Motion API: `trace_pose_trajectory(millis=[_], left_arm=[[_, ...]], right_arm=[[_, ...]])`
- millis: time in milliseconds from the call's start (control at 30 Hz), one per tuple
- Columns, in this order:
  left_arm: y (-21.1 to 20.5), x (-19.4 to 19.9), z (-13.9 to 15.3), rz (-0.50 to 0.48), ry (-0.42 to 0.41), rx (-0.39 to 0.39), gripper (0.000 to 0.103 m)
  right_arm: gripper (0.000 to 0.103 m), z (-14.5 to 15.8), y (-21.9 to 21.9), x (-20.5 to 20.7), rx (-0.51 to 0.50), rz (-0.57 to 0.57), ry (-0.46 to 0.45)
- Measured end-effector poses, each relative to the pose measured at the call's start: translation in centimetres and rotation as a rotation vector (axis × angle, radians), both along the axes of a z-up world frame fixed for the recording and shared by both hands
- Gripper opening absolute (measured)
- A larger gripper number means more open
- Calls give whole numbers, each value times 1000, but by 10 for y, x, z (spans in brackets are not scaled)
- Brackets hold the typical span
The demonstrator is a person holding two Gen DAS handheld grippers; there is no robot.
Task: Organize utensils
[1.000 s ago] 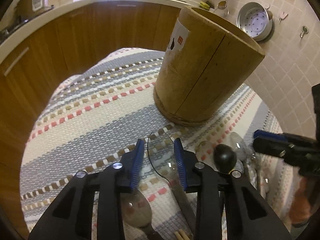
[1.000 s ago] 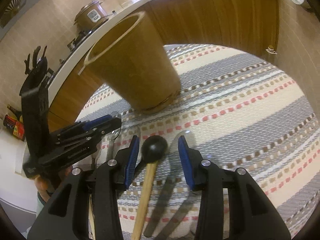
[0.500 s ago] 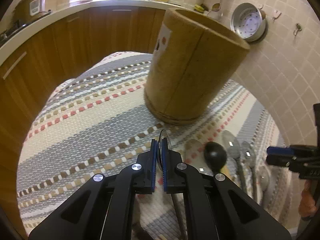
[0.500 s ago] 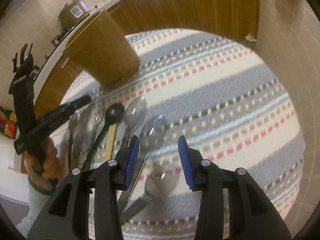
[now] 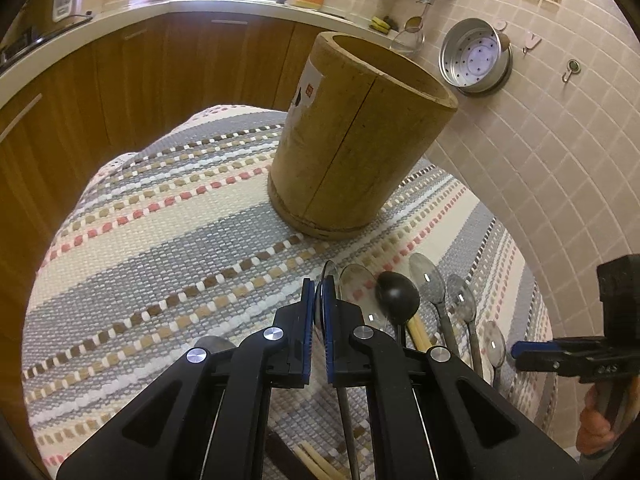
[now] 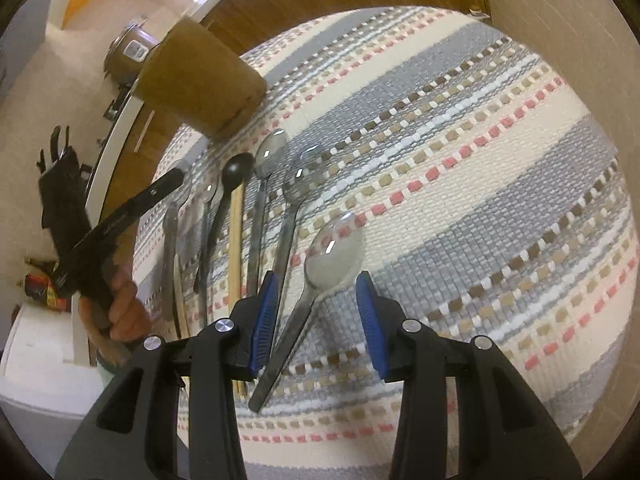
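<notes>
The left hand-held gripper (image 5: 318, 316) has its blue pads pressed nearly together, pinching a thin edge between them. The right hand-held gripper (image 6: 316, 312) hangs low over the table with pads spread wide, gripping nothing, fingers pointing forward and down.

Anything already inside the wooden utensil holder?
Cannot tell. The left wrist view shows only the wooden holder's rim and a strip of bare inner wall; nothing pokes above it. Its floor is hidden. The left gripper is clamped on a spoon.
</notes>
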State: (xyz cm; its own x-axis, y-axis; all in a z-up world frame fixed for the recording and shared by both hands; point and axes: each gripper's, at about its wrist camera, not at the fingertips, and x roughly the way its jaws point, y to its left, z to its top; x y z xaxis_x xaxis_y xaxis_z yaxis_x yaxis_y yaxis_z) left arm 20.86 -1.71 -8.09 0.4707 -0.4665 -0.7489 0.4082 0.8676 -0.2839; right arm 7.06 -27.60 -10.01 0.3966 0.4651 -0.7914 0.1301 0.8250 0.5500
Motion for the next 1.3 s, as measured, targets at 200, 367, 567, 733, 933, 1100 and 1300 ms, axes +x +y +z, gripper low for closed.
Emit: trace_pose_trajectory(millis=[200,367,567,733,933,1100,1300], left_arm=[[2,-2,3,1,-7,-21,2],[3,-2,3,-2,-6,-26,2],[3,0,0,-4,2,-29,3],[2,0,-1,-10,2,-38,3],[4,-2,1,-8,-8,-54,3],[4,-4,2,-19,-14,-60,3],[3,-5,4,-17,-22,-59,3]], right_arm=[[20,-4,7,15,-32,-14,1],[18,-7,11,22,10,6,6],[19,-8,24,33,2,27,39],[29,-1,40,36,-91,56,51],[29,4,71,47,-278,77,75],[31,6,94,59,-392,104,70],[27,7,109,65,-413,119,48]])
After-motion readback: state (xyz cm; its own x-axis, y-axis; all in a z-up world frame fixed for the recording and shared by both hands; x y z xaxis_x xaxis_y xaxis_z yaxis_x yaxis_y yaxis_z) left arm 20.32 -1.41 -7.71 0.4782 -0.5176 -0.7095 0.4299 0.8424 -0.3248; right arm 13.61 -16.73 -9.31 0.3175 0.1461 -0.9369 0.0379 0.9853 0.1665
